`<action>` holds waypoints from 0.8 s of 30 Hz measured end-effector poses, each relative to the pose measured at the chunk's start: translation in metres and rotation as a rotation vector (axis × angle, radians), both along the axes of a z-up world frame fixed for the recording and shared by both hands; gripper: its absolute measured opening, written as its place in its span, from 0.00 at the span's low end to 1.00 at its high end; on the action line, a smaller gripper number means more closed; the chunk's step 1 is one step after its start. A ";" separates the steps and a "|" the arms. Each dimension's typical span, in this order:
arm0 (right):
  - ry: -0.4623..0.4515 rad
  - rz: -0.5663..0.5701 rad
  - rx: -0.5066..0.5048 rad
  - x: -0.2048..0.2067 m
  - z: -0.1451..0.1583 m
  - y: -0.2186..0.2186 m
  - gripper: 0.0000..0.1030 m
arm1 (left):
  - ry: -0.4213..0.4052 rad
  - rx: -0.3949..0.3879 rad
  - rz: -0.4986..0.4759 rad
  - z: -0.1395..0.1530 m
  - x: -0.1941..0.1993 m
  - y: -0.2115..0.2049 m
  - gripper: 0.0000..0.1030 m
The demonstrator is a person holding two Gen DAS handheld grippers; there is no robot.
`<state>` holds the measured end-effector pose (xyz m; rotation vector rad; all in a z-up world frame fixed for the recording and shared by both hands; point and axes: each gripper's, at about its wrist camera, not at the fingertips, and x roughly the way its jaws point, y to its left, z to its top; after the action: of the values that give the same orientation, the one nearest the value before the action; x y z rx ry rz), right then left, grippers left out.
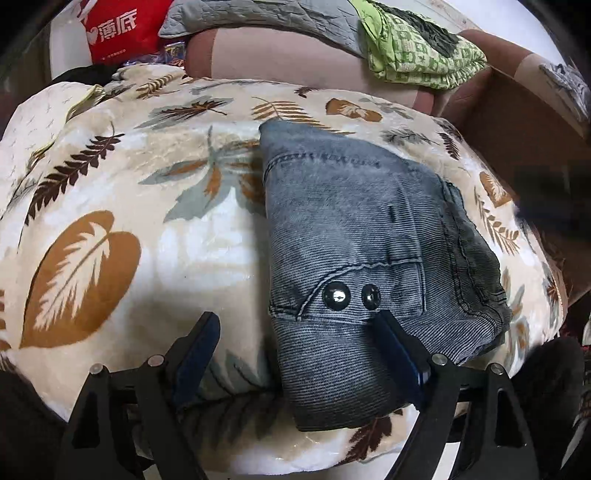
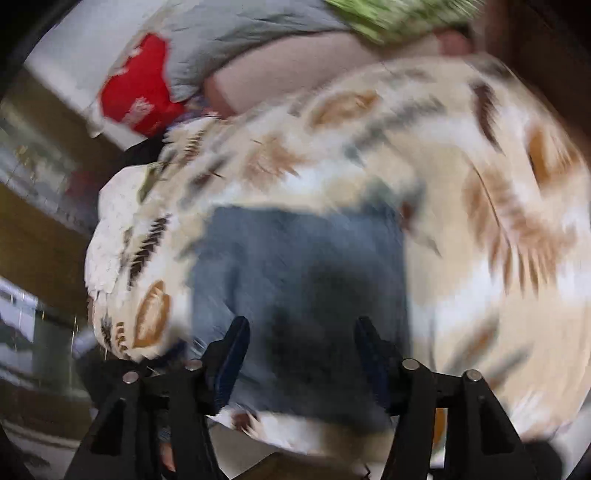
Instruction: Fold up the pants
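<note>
- The fold looked all but finished: the pants (image 1: 369, 236) lay as a compact, several-layered bundle on the leaf-print blanket (image 1: 122, 206), so the step in hand seemed to be the last tidy-up or letting go.
- The left hand-held gripper (image 1: 295, 328) stood with its jaws spread wide and nothing between them; its right finger rested over the near part of the denim, its left finger over bare blanket.
- The right hand-held gripper (image 2: 301, 347) was likewise spread and empty above the near edge of the pants (image 2: 295, 273); that view was heavily blurred, so contact could not be judged.
- Next would likely call for pressing the bundle flat or squaring the right side, where darker inner layers stuck out unevenly.
- The denim was faded blue-grey, with two metal snaps (image 1: 351, 295) by a curved pocket seam near the left gripper, and a stitched seam at the far end.
- Beyond the blanket lay a green patterned cloth (image 1: 417, 51) and a red bag (image 1: 122, 29).
</note>
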<state>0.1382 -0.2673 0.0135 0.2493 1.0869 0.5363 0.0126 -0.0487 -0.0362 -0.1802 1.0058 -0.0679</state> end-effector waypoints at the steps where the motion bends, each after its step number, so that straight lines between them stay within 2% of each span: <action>1: -0.009 0.034 -0.016 0.010 0.010 0.013 0.72 | -0.003 -0.006 -0.010 0.001 0.002 0.000 0.83; 2: -0.027 0.079 -0.047 0.024 0.023 0.034 0.77 | 0.002 -0.010 -0.012 -0.001 0.002 0.001 0.83; 4: -0.052 0.190 -0.138 0.055 0.039 0.083 0.81 | 0.005 -0.029 -0.012 -0.002 0.001 0.005 0.84; 7: 0.016 0.288 -0.203 0.089 0.028 0.145 0.81 | -0.001 -0.024 -0.025 -0.001 0.003 0.006 0.84; 11: 0.099 0.362 -0.373 0.125 -0.014 0.207 0.79 | -0.014 -0.017 -0.039 -0.001 0.002 0.006 0.84; 12: 0.117 0.376 -0.426 0.130 -0.028 0.213 0.68 | -0.016 -0.019 -0.042 -0.002 0.003 0.006 0.84; 13: 0.137 0.376 -0.477 0.136 -0.040 0.218 0.30 | -0.017 -0.022 -0.043 -0.002 0.003 0.007 0.84; 14: 0.152 0.355 -0.490 0.141 -0.050 0.218 0.29 | -0.014 -0.028 -0.044 -0.003 0.005 0.008 0.85; 16: 0.121 0.280 -0.465 0.146 -0.049 0.210 0.29 | -0.007 -0.042 -0.043 -0.003 0.006 0.009 0.85; 19: -0.019 0.118 -0.483 0.144 -0.027 0.186 0.29 | -0.011 -0.038 -0.043 -0.003 0.005 0.008 0.85; 21: -0.058 0.046 -0.408 0.138 -0.010 0.159 0.30 | -0.013 -0.040 -0.042 -0.003 0.005 0.008 0.85; 24: -0.046 0.073 -0.262 0.107 0.005 0.126 0.37 | -0.012 -0.054 -0.033 -0.004 0.004 0.009 0.85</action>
<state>0.2453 -0.1409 0.0188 -0.0318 1.1119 0.4569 0.0169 -0.0394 -0.0399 -0.2118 0.9954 -0.1260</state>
